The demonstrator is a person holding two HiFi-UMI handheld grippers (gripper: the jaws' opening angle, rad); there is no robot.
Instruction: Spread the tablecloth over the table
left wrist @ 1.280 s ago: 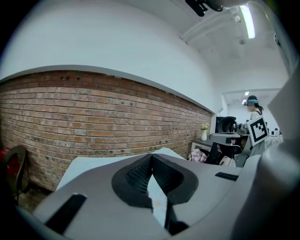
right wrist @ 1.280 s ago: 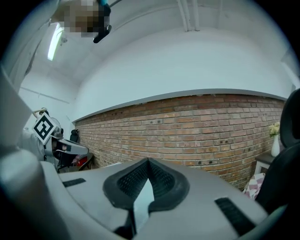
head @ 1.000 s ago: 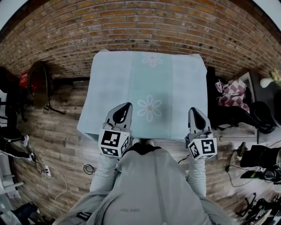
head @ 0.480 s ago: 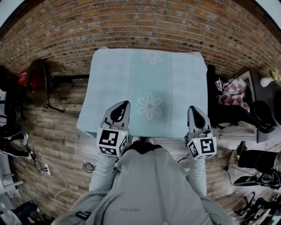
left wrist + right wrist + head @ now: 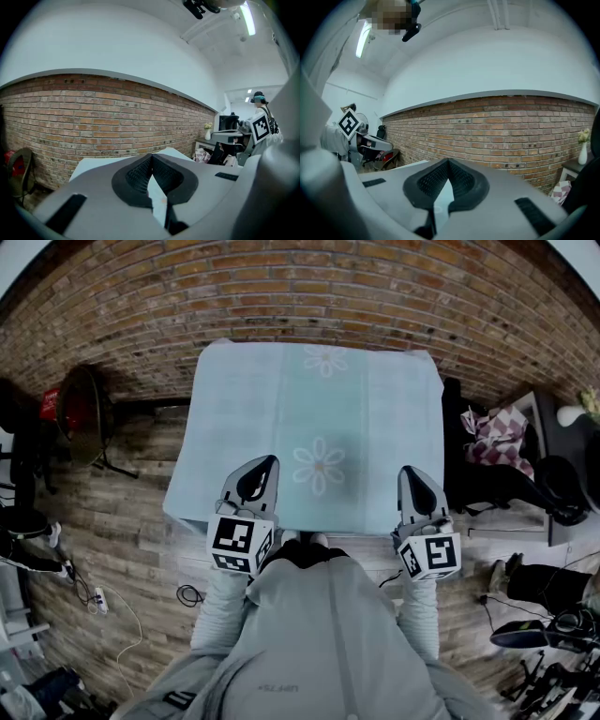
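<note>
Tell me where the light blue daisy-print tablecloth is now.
The tablecloth lies spread at the head view's centre, between the brick wall and the left gripper and right gripper.

Tablecloth laid out flat over the table

The tablecloth (image 5: 319, 418) is pale mint with a slightly deeper band down its middle. That band carries two white daisies, one near the centre and one at the far edge. The cloth lies smooth and square, covering nearly the whole top, and its far edge runs close along the brick wall (image 5: 309, 296). Along the near side a thin pale strip of what looks like the table (image 5: 370, 549) stays bare.
</note>
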